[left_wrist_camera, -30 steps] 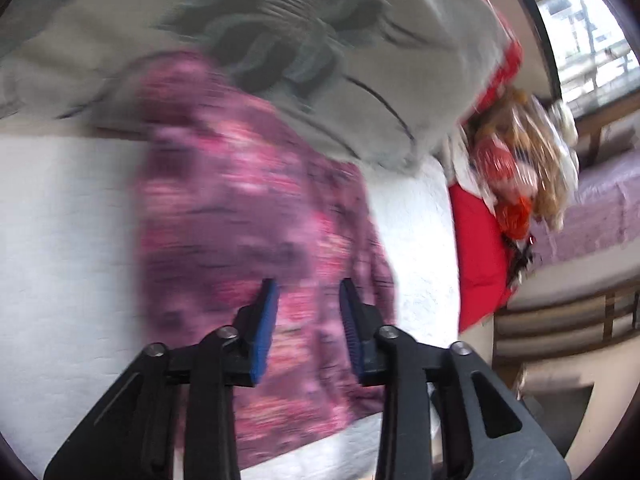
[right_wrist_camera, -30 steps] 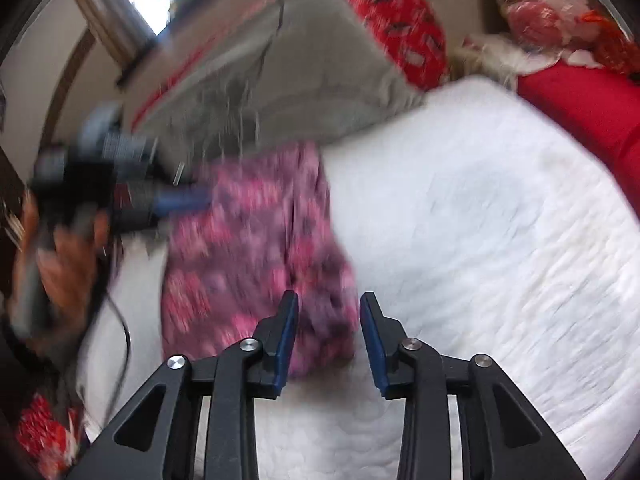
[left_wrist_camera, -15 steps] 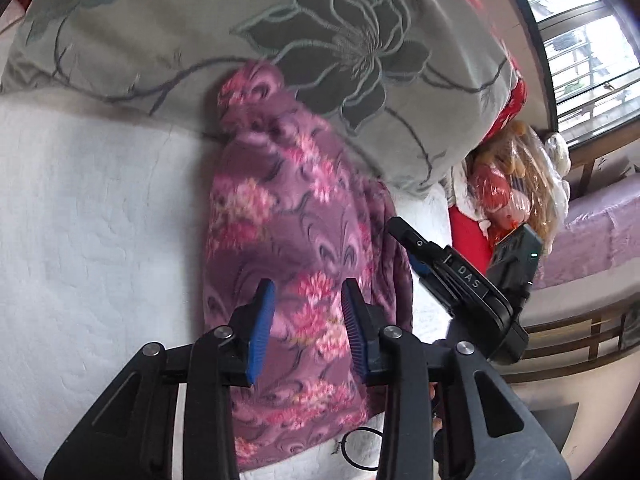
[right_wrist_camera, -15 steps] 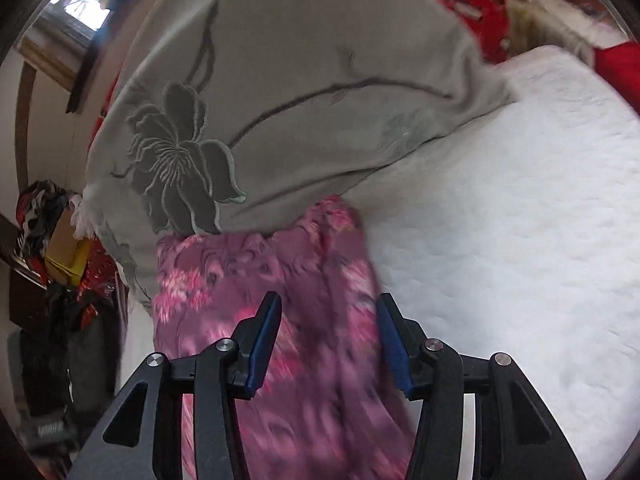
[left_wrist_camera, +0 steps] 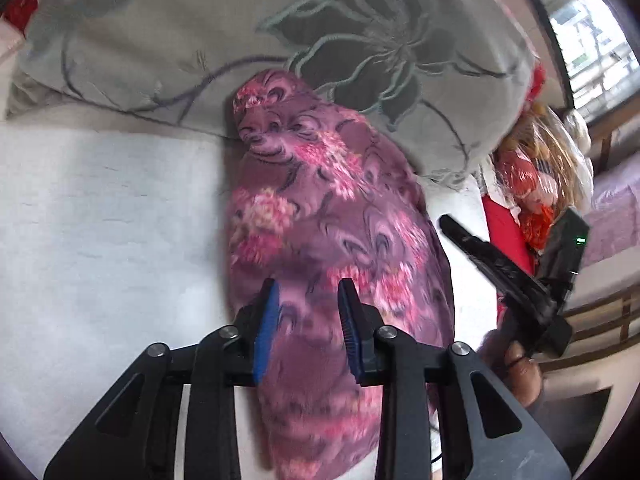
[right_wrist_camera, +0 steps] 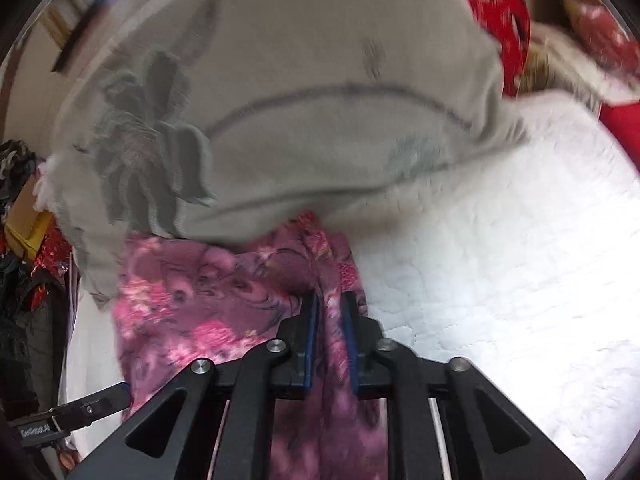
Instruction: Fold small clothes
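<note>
The purple floral garment (left_wrist_camera: pixel 320 216) is lying on the white quilted bed cover (left_wrist_camera: pixel 100 220) as a long narrow strip — its long axis running from the near edge of the bed away to the grey flowered cushion (left_wrist_camera: pixel 240 32), where its far end is bunching up against the cushion's lower edge.

Right gripper (right_wrist_camera: pixel 330 312): jaws are closing, now narrow, with a raised ridge of the garment (right_wrist_camera: pixel 208 304) passing between the blue pads (right_wrist_camera: pixel 310 340). The pads are sitting right against the cloth on both sides; I am reading this as a pinch on the garment's right-hand long edge.

Left gripper (left_wrist_camera: pixel 306 300): jaws are easing inward but standing moderately apart. The garment is lying directly beyond and below them, filling the gap in the left wrist view; whether the pads are touching cloth cannot be told — likely not yet.

In the left wrist view the right gripper (left_wrist_camera: pixel 500 272) is showing as a black finger just beside the strip's right edge, the person's hand (left_wrist_camera: pixel 516 372) behind it.

Judgement: the coming fold is turning on the strip's long axis. The right gripper already has cloth, so it is the nearer tool; the left is needing to drop onto the near end.
</note>
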A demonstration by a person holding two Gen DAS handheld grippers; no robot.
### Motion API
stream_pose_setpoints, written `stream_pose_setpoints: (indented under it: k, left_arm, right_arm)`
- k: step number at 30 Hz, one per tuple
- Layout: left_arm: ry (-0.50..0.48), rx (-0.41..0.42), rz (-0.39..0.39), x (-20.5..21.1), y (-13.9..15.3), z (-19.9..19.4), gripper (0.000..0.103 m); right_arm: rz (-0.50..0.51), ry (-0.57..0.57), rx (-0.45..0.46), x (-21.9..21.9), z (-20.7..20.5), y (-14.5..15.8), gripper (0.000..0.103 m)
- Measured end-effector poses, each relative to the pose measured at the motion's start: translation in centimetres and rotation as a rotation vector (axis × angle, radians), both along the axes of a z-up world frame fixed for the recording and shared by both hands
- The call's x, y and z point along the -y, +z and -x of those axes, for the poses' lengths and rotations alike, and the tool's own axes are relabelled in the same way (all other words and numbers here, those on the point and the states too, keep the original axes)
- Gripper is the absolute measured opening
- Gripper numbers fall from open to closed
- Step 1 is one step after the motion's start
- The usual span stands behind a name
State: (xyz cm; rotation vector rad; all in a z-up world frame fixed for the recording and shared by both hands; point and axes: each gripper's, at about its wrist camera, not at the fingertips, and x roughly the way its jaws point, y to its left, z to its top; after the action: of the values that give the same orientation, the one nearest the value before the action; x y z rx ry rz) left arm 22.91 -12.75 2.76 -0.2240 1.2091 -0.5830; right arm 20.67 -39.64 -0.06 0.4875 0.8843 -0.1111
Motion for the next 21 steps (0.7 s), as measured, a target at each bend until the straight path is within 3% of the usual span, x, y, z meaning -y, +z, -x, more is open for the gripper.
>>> stream_pose_setpoints:
  k: [4, 6, 8, 10, 12, 13, 15, 17, 19, 20, 21]
  left_arm:
    - [-0.025, 0.053, -0.084, 0.6, -1.3, 3.4, 0.047]
    - [-0.035, 0.058, -0.16, 1.7, -3.0, 4.5, 0.05]
    - [-0.038, 0.038, -0.171, 1.8, -3.4, 4.8, 0.05]
    - [-0.021, 0.015, -0.139, 0.9, -2.6, 5.2, 0.05]
    - [-0.011, 0.013, -0.143, 0.3, -2.0, 5.9, 0.05]
    - [-0.009, 0.015, -0.142, 0.0, -1.9, 6.3, 0.05]
    - [-0.007, 0.011, -0.145, 0.0, -2.0, 7.2, 0.05]
    - [-0.014, -0.022, -0.165, 0.6, -3.0, 7.8, 0.05]
    - [-0.025, -0.056, -0.187, 1.7, -4.5, 8.2, 0.05]
    - [-0.023, -0.067, -0.2, 1.8, -5.1, 8.5, 0.05]
    - [-0.019, -0.073, -0.202, 1.8, -5.6, 8.8, 0.05]
  right_arm:
    - [-0.05, 0.125, 0.134, -1.4, 3.9, 2.2, 0.021]
    - [-0.03, 0.178, 0.089, -2.6, 4.5, 1.0, 0.026]
    - [0.054, 0.217, -0.07, -3.5, 4.0, -1.6, 0.026]
    - [0.086, 0.21, -0.034, -3.6, 4.5, -0.9, 0.027]
    - [0.056, 0.18, -0.011, -2.6, 5.9, 0.5, 0.029]
    - [0.038, 0.163, 0.011, -1.8, 6.9, 1.1, 0.033]
    - [0.041, 0.118, 0.011, -0.8, 9.2, 1.5, 0.05]
    - [0.037, 0.107, -0.016, -0.5, 10.2, 1.1, 0.051]
    - [0.005, 0.124, -0.061, -0.1, 10.3, 0.0, 0.044]
    - [-0.021, 0.148, -0.064, -0.2, 10.5, -0.2, 0.018]
    - [-0.029, 0.17, -0.044, -0.4, 11.0, -0.2, 0.004]
